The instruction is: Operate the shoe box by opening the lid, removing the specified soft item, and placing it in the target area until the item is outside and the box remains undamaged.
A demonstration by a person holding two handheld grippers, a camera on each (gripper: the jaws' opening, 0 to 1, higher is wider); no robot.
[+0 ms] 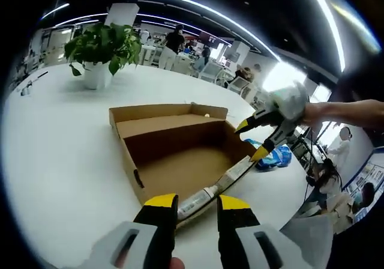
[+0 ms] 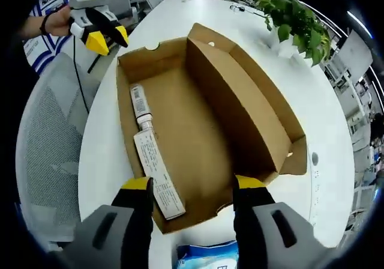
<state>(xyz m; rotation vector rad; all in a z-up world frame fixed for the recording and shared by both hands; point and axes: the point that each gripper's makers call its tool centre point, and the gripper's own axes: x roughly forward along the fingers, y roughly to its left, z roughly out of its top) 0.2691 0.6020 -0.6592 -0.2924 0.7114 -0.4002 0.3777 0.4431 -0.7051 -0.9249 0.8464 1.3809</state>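
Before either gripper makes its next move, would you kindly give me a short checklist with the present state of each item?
1. Shoe box lid open: ok, the lid stands up along the far side.
2. Soft item outside the box: cannot tell; a blue-and-white packet lies on the table beside it.
3. Box interior emptied: not ok, a white tube and a paper label lie inside.
4. Box undamaged: ok, no tears visible.
5. Left gripper free: ok, jaws open.
6. Right gripper free: ok, jaws open.
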